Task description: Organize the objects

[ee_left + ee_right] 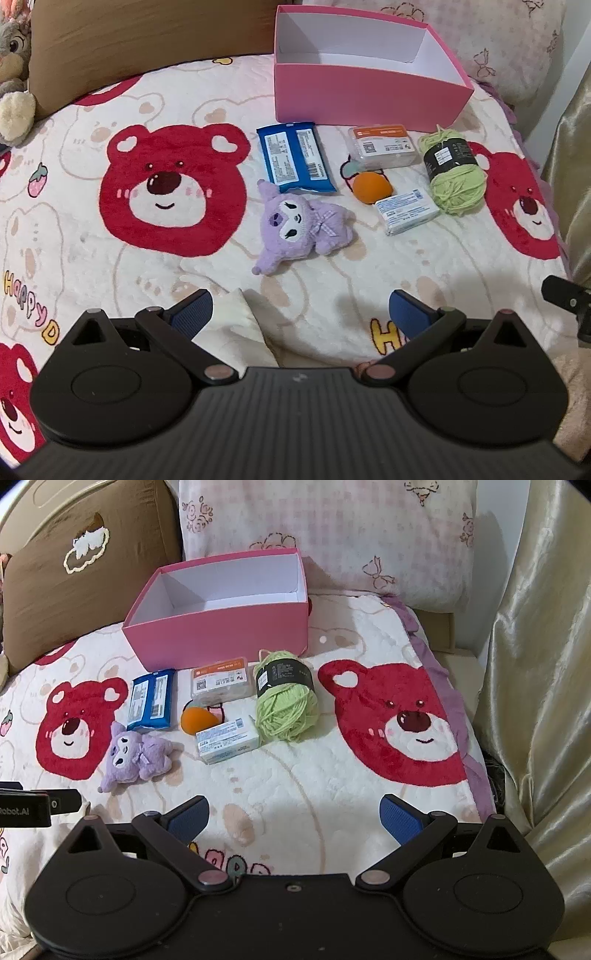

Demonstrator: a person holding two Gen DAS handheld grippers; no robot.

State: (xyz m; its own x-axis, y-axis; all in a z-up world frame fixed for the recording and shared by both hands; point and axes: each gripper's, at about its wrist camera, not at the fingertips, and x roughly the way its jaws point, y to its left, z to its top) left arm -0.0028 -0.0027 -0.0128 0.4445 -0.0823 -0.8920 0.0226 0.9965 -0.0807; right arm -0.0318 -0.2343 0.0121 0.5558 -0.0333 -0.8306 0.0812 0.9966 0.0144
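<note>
Evidently nothing is packed yet: the pink box (218,627) stands empty at the far side of the bed (303,782), with six things in a loose cluster just in front of it. Both the left hand-held gripper (301,314) and the right hand-held gripper (293,818) hover near, spread wide and holding nothing. The purple plush (301,227), nearest, should be light and squashy; pinch its body. The green yarn ball (286,707) is soft too, best taken across its black paper band. The blue packet (295,157) lies flat and likely slippery, so lift it by an edge. The clear plastic case (219,683) and small white carton (227,740) look stiff; grip their long sides. Between them, the orange sponge (197,720) would compress easily.
</note>
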